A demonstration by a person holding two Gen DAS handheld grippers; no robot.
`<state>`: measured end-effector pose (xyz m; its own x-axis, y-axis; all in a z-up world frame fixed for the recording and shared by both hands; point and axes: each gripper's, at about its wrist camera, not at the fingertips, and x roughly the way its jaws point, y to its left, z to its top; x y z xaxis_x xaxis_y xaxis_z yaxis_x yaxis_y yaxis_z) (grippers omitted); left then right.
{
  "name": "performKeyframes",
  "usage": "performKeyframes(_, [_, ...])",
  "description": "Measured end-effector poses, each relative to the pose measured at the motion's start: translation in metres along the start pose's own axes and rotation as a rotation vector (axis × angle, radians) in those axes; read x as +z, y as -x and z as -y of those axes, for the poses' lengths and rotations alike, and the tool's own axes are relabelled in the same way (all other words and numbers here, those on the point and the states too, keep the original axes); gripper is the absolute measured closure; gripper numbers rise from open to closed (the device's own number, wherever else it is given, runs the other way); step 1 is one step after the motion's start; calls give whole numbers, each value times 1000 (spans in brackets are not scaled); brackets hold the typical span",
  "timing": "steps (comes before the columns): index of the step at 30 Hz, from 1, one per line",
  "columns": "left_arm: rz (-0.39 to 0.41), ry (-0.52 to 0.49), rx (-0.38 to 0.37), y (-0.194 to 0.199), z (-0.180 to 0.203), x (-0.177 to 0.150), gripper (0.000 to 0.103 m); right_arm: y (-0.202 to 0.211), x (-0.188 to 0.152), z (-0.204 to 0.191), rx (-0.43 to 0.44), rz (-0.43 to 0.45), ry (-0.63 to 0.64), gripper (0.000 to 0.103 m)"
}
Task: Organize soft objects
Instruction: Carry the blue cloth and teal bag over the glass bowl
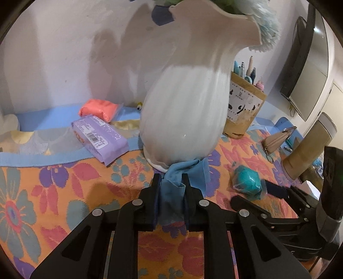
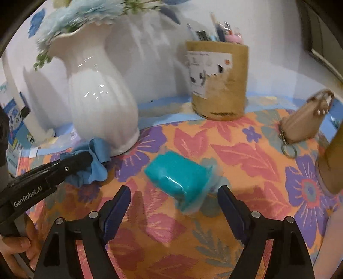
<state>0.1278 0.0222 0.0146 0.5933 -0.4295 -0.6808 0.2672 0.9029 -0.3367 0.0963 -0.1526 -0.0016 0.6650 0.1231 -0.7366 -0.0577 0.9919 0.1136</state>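
The left gripper (image 1: 170, 182) pinches the blue cloth (image 1: 184, 171) at the vase's (image 1: 184, 111) six o'clock, likely to lift it; the right gripper (image 2: 174, 199) gapes wide, empty, the teal packet (image 2: 178, 173) at its twelve o'clock.

Floral-clothed table (image 2: 246, 154), white vase (image 2: 100, 103) (flowers inside), teal packet (image 2: 178, 176), pen holder (image 2: 218, 81)

Home: floral tablecloth (image 2: 246, 154), flower vase (image 1: 184, 111), pen holder (image 2: 218, 81), wall-mounted TV (image 1: 308, 70).

Vase (image 1: 188, 107) top cropped; flowers (image 2: 70, 15) blurred
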Motion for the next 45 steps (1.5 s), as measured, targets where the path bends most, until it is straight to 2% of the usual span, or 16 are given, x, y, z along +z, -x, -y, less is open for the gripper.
performKeyframes(4, [1,20,-1,0,-3,0,88,-12,10,-10,-54,-10,88,23])
performKeyframes(5, [1,22,0,0,-4,0,88,-17,11,-10,-39,-33,92,41])
performKeyframes(7, [1,21,3,0,-3,0,88,-15,11,-6,-5,-21,76,50])
performKeyframes(10, [4,12,10,1,-1,-1,88,-3,10,7,12,34,25,51])
performKeyframes(14, [9,7,29,1,0,-1,88,10,8,22,88,89,-22,51])
performKeyframes(16, [24,2,69,2,2,-2,88,11,8,27,88,96,-44,51])
performKeyframes(21, [50,-11,87,6,4,-1,88,13,8,28,94,113,-63,51])
performKeyframes(23, [82,12,85,12,-1,-2,88,19,6,23,105,146,-57,51])
performKeyframes(26, [172,53,117,28,-7,-5,88,32,3,22,133,211,-50,51])
performKeyframes(31, [268,49,152,45,-4,-8,88,45,0,25,132,276,-68,51])
performKeyframes(33, [295,43,204,50,1,-10,88,46,-1,24,134,273,-66,51])
performKeyframes(35, [279,58,305,55,6,-12,88,48,-5,24,107,251,-69,51])
performKeyframes(36, [265,92,296,59,7,-14,88,49,-7,26,112,243,-74,51])
performKeyframes(38, [277,127,223,69,13,-19,88,56,-13,34,151,236,-90,51])
performKeyframes(41, [305,25,232,80,45,-21,88,79,-17,47,172,270,-91,51])
performKeyframes(45, [320,-19,174,87,82,-17,88,112,-8,62,200,309,-64,51])
